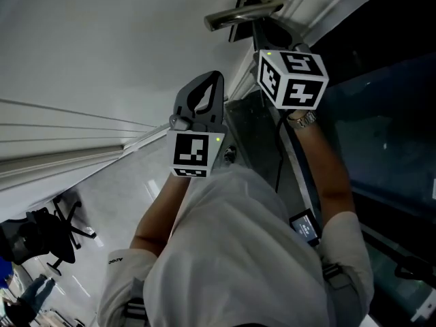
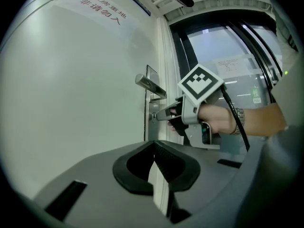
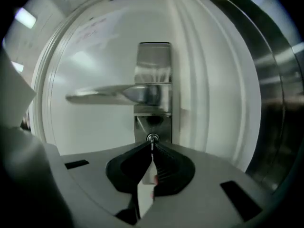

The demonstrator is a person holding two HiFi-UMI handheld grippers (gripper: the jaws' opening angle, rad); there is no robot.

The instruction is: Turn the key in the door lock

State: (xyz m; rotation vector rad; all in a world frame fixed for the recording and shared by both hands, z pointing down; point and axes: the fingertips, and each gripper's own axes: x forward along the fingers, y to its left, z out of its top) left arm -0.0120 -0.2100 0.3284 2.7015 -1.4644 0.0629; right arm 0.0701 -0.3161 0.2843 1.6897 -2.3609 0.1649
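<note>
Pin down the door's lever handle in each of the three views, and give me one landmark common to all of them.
Head view: lever handle near the top edge, right of centre, seen from above.
Left gripper view: just left of centre, sticking out from the door's right edge.
Right gripper view: centre, lying level and pointing left.
Shared landmark: the white door that carries it.

Dim, cool light; fisheye gripper views.
Glare streaks the door handle above the right fingers; the key at their tips blurs; edges bend and darken around both.
</note>
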